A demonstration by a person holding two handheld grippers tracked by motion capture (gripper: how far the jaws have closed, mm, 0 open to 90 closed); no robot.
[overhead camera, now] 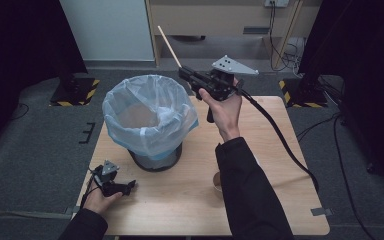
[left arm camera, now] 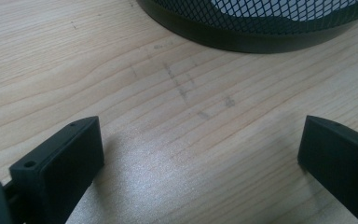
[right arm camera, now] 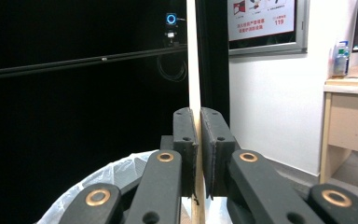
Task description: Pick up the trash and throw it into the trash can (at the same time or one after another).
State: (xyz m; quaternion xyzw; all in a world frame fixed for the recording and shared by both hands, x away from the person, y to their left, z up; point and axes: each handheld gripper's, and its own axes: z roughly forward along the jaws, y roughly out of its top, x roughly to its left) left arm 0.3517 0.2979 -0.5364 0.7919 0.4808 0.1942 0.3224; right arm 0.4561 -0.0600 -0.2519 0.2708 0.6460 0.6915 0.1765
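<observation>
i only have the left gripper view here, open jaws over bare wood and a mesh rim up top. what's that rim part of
Observer: A mesh bin lined with a pale plastic bag, standing on the table.
Operator: where's the other gripper
Observer: The right gripper is raised beside the bin's far right rim.
Operator: holding anything
Observer: Yes, its jaws are shut on a thin wooden stick.
Operator: is the stick over the bag
Observer: It points up and away just past the rim; I can't tell if it's over the opening.

Lab — black curtains (overhead camera: 20,45), cabling (overhead camera: 280,35)
</observation>
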